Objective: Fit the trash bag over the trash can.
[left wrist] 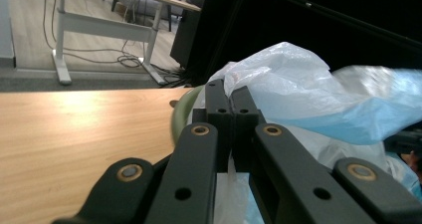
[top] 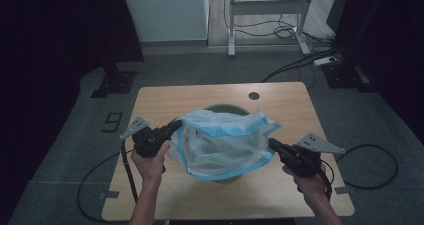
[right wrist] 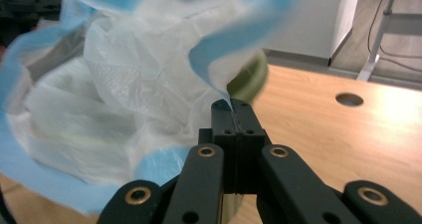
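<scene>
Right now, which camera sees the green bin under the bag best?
The high view: the green bin peeks out behind and below the plastic bag. Both gripper views catch just a blurry bit of its rim.
</scene>
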{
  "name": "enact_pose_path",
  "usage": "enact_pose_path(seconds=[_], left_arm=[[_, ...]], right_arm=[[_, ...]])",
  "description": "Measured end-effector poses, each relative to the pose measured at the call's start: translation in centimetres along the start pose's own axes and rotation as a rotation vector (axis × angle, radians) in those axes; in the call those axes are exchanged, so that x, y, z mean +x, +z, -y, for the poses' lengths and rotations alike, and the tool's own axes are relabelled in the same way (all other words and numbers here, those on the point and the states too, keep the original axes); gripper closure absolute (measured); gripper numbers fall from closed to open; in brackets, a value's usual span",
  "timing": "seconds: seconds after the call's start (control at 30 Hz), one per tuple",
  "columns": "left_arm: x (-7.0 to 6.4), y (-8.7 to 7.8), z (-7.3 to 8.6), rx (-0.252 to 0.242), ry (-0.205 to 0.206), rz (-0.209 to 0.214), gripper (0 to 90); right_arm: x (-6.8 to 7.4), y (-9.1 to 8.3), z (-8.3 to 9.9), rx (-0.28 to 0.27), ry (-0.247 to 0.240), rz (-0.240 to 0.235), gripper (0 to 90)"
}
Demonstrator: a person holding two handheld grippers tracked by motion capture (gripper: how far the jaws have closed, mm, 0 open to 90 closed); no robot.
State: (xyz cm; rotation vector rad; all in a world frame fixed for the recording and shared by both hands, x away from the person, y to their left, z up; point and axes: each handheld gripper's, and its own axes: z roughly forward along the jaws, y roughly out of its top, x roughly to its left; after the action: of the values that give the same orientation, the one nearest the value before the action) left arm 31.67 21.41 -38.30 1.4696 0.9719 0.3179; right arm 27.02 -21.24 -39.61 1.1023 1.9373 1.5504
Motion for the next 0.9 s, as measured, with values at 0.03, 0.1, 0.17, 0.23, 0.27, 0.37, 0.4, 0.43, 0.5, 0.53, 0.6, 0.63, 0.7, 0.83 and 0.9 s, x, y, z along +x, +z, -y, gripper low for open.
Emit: enact_pose_path(seconds=[0.03,0.1,0.17,0.23,0.27,0.37,0.4,0.43,0.5,0.53,0.6,0.63,0.7,0.83,0.9], left_arm=[[0.2,-0.1,0.2,0.002,-0.003,-0.003,89.4],[0.6,-0.2,0.7,0.004,-0.016,-0.007,89.4],[1.0,-0.2,1.2,0.006,-0.034,-0.006,89.4],[1.3,-0.3,1.7,0.007,-0.048,0.001,89.3],[1.4,-0.4,2.1,0.011,-0.052,0.001,89.3],[1.7,-0.7,2.8,0.009,-0.062,0.018,89.3],[1.7,-0.8,3.1,0.014,-0.067,0.019,89.3],[1.8,-0.9,3.3,0.019,-0.065,0.017,89.3],[2.1,-0.9,3.7,0.026,-0.076,0.015,89.3],[2.2,-0.9,3.9,0.029,-0.078,0.012,89.3],[2.4,-0.8,4.0,0.036,-0.079,0.004,89.3],[2.5,-0.8,4.0,0.036,-0.080,0.002,89.3],[2.6,-0.6,3.9,0.038,-0.077,-0.002,89.3],[2.9,0.1,3.3,0.062,-0.050,-0.024,89.3],[3.2,0.7,2.9,0.079,-0.043,-0.035,89.3]], right_arm=[[-0.4,0.0,0.4,0.003,0.017,-0.005,89.1],[-0.7,-0.1,0.9,0.008,0.022,-0.006,89.1],[-0.9,-0.1,1.5,0.016,0.028,-0.004,89.1],[-1.1,-0.1,2.1,0.031,0.036,-0.004,89.2],[-1.1,-0.1,2.3,0.033,0.038,-0.004,89.2],[-0.7,-0.3,3.3,0.038,0.051,-0.022,89.1],[-0.5,-0.4,3.5,0.040,0.044,-0.023,89.1],[-0.3,-0.5,3.9,0.045,0.036,-0.020,89.1],[-0.3,-0.4,4.6,0.059,0.036,-0.012,89.1],[-0.5,-0.3,4.8,0.066,0.040,-0.006,89.1],[-1.2,0.1,5.3,0.080,0.065,0.005,89.1],[-1.6,0.4,5.5,0.089,0.072,0.017,89.1],[-2.2,0.8,5.5,0.086,0.081,0.029,89.1],[-3.5,1.9,4.6,0.060,0.095,0.052,89.0],[-4.0,2.5,4.0,0.049,0.099,0.066,89.0]])
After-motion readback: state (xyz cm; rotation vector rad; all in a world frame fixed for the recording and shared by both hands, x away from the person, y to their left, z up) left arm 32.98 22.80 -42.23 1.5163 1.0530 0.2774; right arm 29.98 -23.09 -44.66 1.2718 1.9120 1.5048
